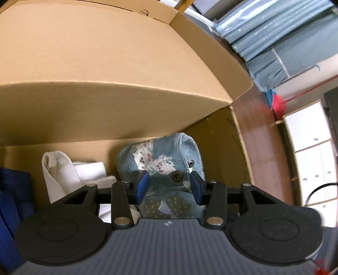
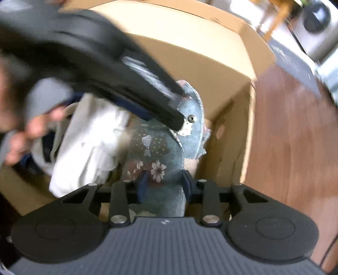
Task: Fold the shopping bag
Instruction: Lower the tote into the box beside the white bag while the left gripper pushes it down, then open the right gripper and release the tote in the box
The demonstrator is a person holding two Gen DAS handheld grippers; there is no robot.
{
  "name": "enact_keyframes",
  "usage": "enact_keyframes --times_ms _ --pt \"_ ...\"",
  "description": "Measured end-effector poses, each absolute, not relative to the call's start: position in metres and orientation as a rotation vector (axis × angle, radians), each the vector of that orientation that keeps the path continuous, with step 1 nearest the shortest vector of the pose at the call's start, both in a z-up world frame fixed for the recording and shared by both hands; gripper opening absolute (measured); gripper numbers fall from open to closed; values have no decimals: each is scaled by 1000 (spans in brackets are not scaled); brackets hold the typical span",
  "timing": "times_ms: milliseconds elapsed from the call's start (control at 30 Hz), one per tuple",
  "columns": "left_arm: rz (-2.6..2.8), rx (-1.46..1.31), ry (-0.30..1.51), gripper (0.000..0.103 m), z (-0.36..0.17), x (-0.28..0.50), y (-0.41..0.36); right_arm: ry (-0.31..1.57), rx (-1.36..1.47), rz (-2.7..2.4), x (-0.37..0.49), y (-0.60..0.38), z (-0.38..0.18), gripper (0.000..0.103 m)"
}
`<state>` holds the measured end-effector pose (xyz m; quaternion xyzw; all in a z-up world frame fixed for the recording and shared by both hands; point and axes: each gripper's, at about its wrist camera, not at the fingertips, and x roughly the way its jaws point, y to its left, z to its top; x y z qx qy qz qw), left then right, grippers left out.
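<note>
An open cardboard box (image 2: 230,69) stands on a reddish wooden floor (image 2: 291,135). Inside it, the patchwork shopping bag (image 1: 166,167) lies against the box's right wall, with folded white cloth (image 1: 63,173) and dark blue fabric (image 1: 12,190) to the bag's left.

No words or numbers can be read; a black scribble on the cardboard box (image 1: 145,12) is illegible

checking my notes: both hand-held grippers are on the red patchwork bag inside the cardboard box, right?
Not red: the patchwork bag is blue-green with floral patches, as the left wrist view shows. The rest holds: left hand-held gripper and right hand-held gripper straddle it inside the cardboard box.
</note>
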<state>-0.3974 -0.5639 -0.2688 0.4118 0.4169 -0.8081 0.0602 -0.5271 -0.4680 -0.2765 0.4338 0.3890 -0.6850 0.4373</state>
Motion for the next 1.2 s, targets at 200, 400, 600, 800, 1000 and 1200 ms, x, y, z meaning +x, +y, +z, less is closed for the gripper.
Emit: enact_keyframes --times_ms 200,400,600,800,1000,1200 --pt "-2388 1068 1262 44 -240 -360 -578 949 1133 -1710 -537 -471 -273 30" --pt "-2213 1005 1189 44 -219 -313 -571 955 1186 -1647 -548 -478 -272 37" --pt "-2081 1144 1067 47 -217 -297 -536 927 1238 -1593 -560 -483 -271 40" --pt "-2029 1150 988 50 -214 -280 -521 907 1096 -1596 -533 -453 -241 48" --pt "-2004 1138 976 59 -205 -269 -504 721 1116 -1620 -548 -427 -199 55" --pt "-2040 1162 881 65 -188 -273 -470 541 1138 -1654 -535 -406 -194 76"
